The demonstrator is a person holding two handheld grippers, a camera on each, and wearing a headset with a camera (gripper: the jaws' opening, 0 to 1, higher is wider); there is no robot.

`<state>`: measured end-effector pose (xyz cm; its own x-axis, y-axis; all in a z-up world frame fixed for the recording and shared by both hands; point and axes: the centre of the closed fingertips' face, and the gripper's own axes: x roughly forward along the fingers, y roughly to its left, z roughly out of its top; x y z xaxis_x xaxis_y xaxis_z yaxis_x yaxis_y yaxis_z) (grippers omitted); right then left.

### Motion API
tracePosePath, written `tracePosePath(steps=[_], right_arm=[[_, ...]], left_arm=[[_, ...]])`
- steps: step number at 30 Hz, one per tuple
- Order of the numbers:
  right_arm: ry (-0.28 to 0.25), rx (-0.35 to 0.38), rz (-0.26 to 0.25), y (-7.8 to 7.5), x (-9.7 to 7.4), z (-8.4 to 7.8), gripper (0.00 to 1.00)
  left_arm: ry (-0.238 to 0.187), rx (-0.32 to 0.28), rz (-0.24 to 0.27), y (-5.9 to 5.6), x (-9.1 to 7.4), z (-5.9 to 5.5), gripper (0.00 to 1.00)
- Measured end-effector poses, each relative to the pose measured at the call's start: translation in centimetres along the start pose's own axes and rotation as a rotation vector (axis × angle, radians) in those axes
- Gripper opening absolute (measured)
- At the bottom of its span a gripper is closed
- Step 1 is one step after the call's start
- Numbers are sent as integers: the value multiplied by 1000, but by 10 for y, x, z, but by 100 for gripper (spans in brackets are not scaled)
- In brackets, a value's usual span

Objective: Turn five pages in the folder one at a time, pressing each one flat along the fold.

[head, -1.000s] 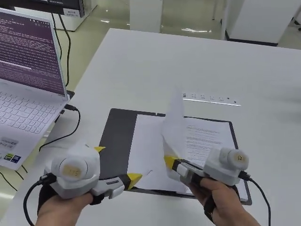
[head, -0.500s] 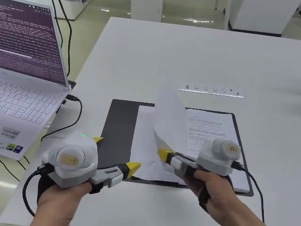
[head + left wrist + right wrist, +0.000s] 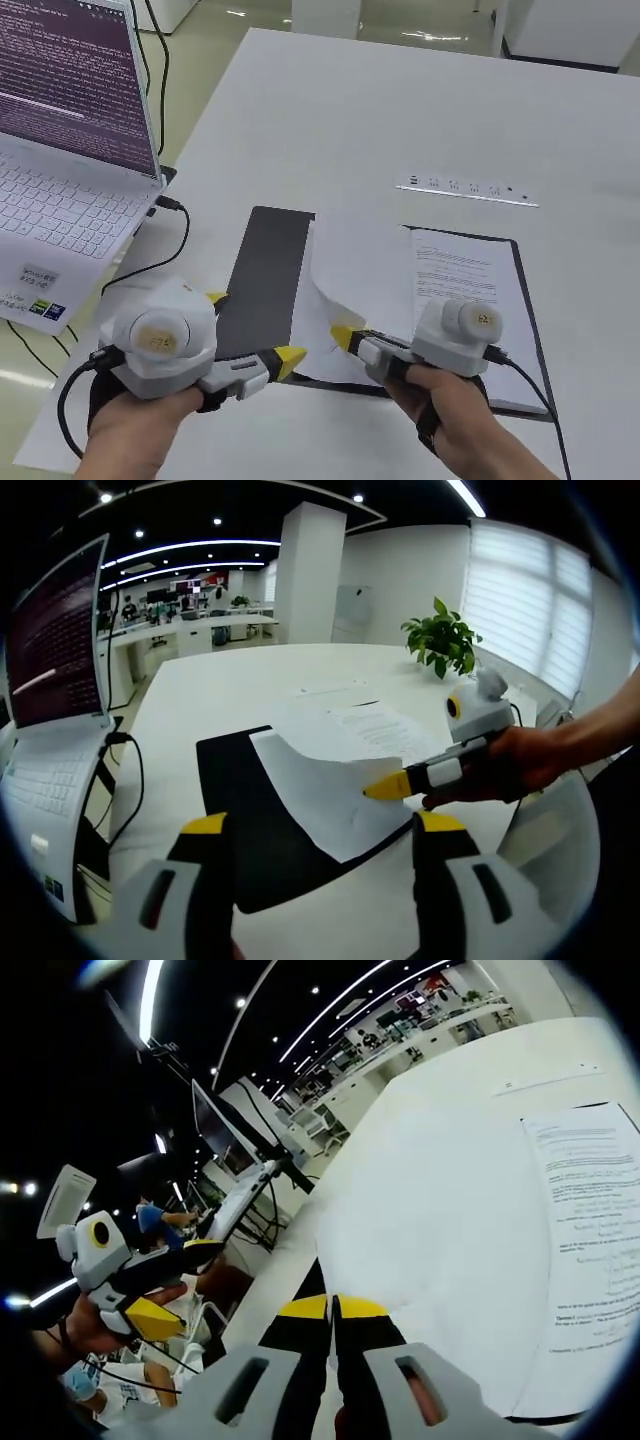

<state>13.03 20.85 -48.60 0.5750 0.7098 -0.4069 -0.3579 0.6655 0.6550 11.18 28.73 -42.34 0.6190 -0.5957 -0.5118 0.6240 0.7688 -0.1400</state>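
Note:
A black folder (image 3: pixel 262 272) lies open on the white table, with printed sheets on its right side (image 3: pixel 465 272). One white page (image 3: pixel 358 268) is lifted and curls over toward the left half. My right gripper (image 3: pixel 343 337) is shut on that page's near lower edge; in the right gripper view its yellow tips (image 3: pixel 332 1308) are pressed together on the page (image 3: pixel 440 1210). My left gripper (image 3: pixel 252 331) stands open at the folder's near left edge, its fingers (image 3: pixel 205 825) apart with nothing between them. The left gripper view shows the page (image 3: pixel 335 785) and the right gripper (image 3: pixel 380 791).
An open laptop (image 3: pixel 70 150) with a cable (image 3: pixel 160 265) sits at the left. A white power strip (image 3: pixel 470 189) lies beyond the folder. Bare tabletop (image 3: pixel 400 110) stretches behind and to the right.
The lifted page has swung from nearly upright down toward the left, carried by my right gripper. The left gripper has stayed about where it was. The head camera has shifted.

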Motion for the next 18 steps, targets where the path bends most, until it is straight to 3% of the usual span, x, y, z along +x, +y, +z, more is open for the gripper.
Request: tracePosePath(steps=[7,18], right_arm=[[21,11,-10,-6,10,-9,0],[60,48,-19,-18,25,-25,0]], left_arm=[[9,-6,3,5,-1,-3,72],[57,3,7,12,4,-14,72]])
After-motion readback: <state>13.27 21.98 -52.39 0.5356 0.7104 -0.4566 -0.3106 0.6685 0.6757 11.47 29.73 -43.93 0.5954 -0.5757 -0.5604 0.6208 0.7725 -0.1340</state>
